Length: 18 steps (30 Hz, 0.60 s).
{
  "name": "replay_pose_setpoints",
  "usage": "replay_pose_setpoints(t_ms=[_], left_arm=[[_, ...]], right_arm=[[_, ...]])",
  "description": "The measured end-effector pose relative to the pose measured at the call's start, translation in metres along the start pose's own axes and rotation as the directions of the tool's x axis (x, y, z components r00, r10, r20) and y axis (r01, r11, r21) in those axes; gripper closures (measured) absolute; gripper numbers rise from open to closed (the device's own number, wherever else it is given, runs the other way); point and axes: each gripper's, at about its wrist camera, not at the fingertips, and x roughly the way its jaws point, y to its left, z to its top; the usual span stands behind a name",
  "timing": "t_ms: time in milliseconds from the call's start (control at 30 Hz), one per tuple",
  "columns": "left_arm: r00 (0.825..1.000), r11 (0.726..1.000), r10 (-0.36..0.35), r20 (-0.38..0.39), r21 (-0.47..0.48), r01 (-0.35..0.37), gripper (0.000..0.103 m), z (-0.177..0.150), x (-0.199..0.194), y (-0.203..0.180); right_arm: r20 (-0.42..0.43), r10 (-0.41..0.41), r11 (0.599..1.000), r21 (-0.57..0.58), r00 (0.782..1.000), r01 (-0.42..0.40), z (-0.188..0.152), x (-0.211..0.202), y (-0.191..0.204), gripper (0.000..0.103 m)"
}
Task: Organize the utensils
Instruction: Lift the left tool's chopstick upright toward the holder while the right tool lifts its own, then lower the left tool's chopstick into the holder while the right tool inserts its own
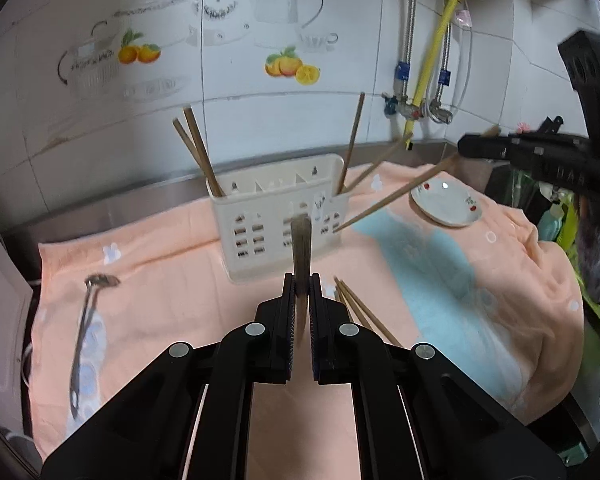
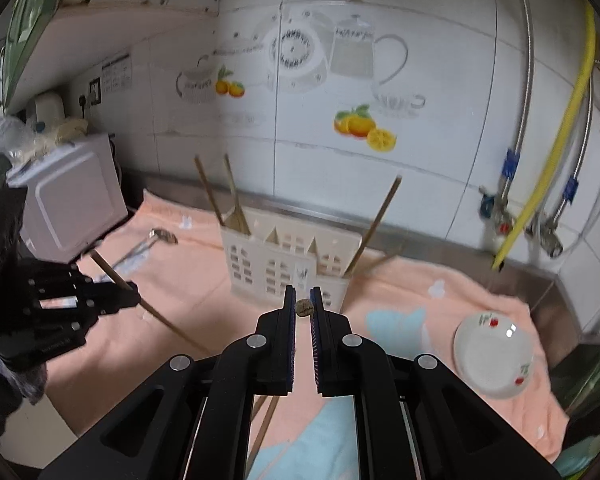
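Note:
My left gripper (image 1: 301,280) is shut on a brown chopstick (image 1: 301,240) that points forward toward the cream utensil holder (image 1: 280,216). My right gripper (image 2: 304,294) is shut on another chopstick (image 2: 304,307), seen end-on. In the left wrist view that right gripper (image 1: 466,146) holds its long chopstick (image 1: 396,192) slanting down to the holder's right end. The holder (image 2: 284,260) has two chopsticks (image 1: 196,152) in its left slot and others leaning at its right end (image 1: 354,140). Two loose chopsticks (image 1: 360,312) and a metal spoon (image 1: 86,320) lie on the peach towel (image 1: 172,280).
A white saucer with cherries (image 1: 446,202) sits on the towel at the right. A microwave (image 2: 72,200) stands at the left end of the counter. Water valves and a yellow hose (image 1: 420,96) hang on the tiled wall behind.

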Motion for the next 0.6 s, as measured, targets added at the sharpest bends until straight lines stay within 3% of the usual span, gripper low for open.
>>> replay_pose_setpoints(t_ms=[267,600], left_arm=[[0.999,1.0,0.001,0.053,0.016,-0.002,0.098,0.043,-0.008,0.003],[0.983,0.998,0.034,0.181,0.039,-0.042,0.098,0.114,-0.03,0.006]], right_arm=[[0.022,-0.03,1.0,0.0,0.999,0.03,0.051,-0.007,-0.017,0.096],[-0.101,-0.024,1.0,0.006,0.995,0.025,0.074,0.037,-0.03,0.096]])
